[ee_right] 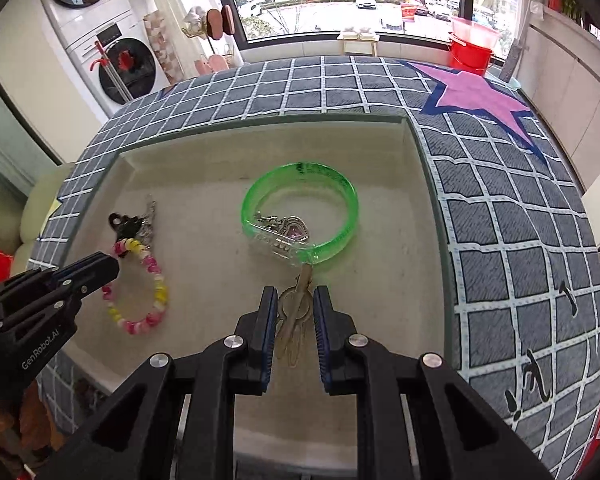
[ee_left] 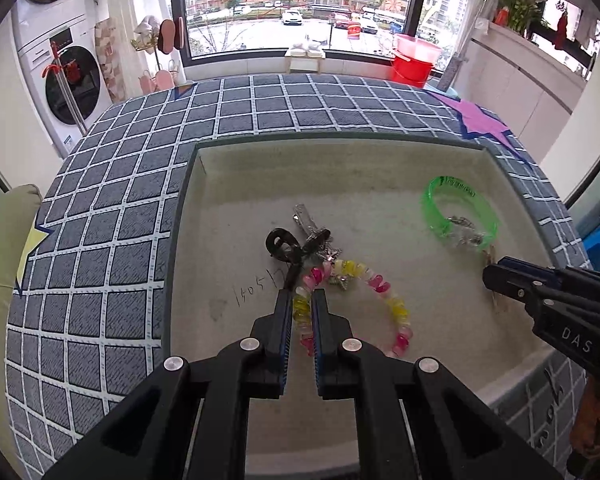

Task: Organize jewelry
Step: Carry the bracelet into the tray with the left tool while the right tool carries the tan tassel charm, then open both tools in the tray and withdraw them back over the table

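Straddling the pink-and-yellow bead bracelet (ee_left: 354,304), the left gripper (ee_left: 302,296) has its jaws narrowed to a slim gap, with one stretch of the beads running up between the blue pads (ee_left: 286,320). Whether the pads are actually pinching the beads, I cannot tell; they look very close on both sides. The bracelet lies flat in the beige tray (ee_left: 204,208) as a loop, bulging off to the right of the fingers, its long axis running from the near edge toward the far side. At its far end sits a black hair claw (ee_left: 280,244) tangled with a silver clip (ee_left: 306,216).

Over on the other side, the right gripper (ee_right: 294,300) stands part open, wider than the left, with a gold hair clip (ee_right: 294,312) lying between its pads, apart from the right pad and close against the left one. That clip points lengthwise away from the camera, its far tip reaching the green bangle (ee_right: 300,212). The bangle rests flat in the tray, mid-right, with a silver heart charm (ee_right: 294,228) inside its ring. The tray sits on a grid-patterned cloth (ee_right: 520,220).
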{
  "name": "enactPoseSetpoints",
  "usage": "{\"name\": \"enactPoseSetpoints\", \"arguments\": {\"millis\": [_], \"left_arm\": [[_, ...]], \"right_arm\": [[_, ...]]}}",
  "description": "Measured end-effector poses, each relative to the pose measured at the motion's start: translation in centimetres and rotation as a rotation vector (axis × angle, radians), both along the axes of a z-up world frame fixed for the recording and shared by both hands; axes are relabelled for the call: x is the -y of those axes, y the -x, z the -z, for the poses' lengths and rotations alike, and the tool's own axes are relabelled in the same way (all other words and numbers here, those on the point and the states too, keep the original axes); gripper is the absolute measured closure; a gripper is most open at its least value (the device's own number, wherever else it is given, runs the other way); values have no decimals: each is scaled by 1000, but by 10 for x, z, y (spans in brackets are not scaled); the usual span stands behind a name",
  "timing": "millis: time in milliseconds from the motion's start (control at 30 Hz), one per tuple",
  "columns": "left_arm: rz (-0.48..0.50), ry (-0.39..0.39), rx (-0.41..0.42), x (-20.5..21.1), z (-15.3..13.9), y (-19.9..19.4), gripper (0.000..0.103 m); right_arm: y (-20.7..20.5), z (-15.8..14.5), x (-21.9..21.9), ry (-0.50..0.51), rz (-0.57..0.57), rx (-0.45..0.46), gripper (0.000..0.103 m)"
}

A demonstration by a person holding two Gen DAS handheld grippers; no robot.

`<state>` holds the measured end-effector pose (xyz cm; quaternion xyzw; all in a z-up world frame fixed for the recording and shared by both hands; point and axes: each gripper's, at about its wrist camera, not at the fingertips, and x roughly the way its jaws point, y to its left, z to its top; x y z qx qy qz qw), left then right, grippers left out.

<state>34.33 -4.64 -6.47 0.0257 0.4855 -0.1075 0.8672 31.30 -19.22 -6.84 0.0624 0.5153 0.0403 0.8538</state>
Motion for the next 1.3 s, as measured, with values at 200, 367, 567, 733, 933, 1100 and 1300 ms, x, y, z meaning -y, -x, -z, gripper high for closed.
{"name": "enactPoseSetpoints", "arguments": {"millis": [200, 367, 567, 733, 933, 1100, 1300], "left_arm": [[-23, -13, -4, 2, 7, 0, 80], [-13, -21, 8, 5, 3, 6, 80], [-3, -26, 53, 9, -10, 17, 80], [-12, -42, 98, 11, -26, 26, 80], [-34, -48, 164, 5, -50, 47, 80], [-54, -53, 207, -4, -65, 72, 80], [-60, -12, 210, -21, -79, 108, 80]], "right_arm": [[3, 0, -3, 20, 2, 12, 82], [6, -1, -1, 2, 18, 4, 79], [14, -13, 3, -60, 29, 32, 41], [25, -30, 6, -86, 41, 67, 34], [41, -46, 8, -102, 48, 89, 31], [65, -57, 5, -117, 42, 125, 21], [93, -71, 5, -139, 51, 147, 21]]}}
